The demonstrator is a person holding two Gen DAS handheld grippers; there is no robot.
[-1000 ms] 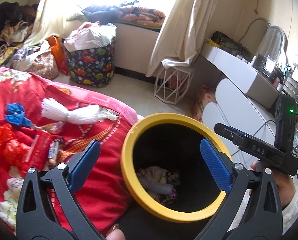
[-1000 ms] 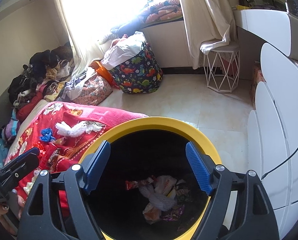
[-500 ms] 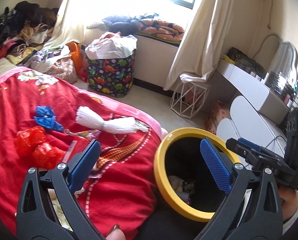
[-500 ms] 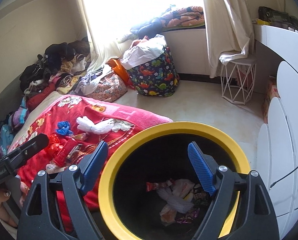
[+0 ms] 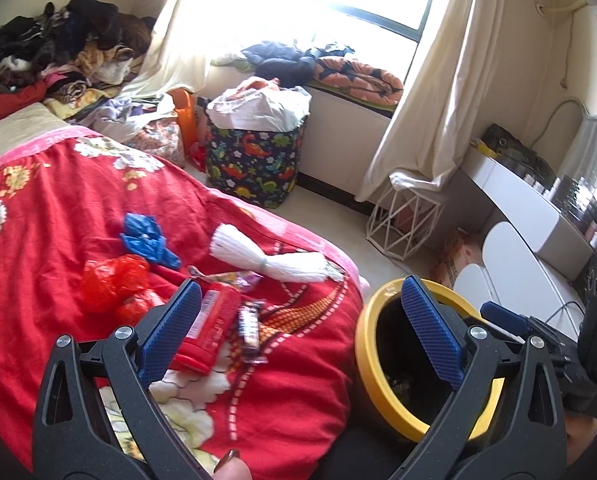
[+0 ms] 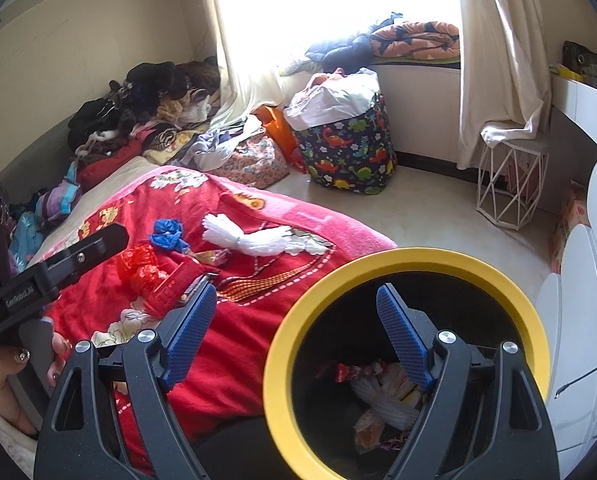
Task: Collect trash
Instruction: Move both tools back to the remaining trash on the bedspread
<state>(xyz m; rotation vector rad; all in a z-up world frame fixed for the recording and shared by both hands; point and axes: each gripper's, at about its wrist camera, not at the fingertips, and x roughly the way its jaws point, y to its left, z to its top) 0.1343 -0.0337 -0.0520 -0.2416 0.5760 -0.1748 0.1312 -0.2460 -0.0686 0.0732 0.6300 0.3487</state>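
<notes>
Red blanket (image 5: pixel 58 216) on bed holds trash: blue bag (image 5: pixel 146 236), red bag (image 5: pixel 110 280), white bundle (image 5: pixel 266 258), red packet (image 5: pixel 210 328), candy wrapper (image 5: pixel 250 328). Yellow-rimmed bin (image 6: pixel 410 258) just beside bed, wrappers inside. Left gripper (image 5: pixel 298 332) jaws wide apart, nothing held, over blanket. Right gripper (image 6: pixel 294 340) jaws wide apart, nothing held, at bin rim.

one yellow-rimmed bin (image 5: pixel 368 364), two red bags (image 5: pixel 114 280), one blue bag (image 5: pixel 146 236), one white bundle (image 5: pixel 266 258), one red packet (image 5: pixel 210 328).
</notes>
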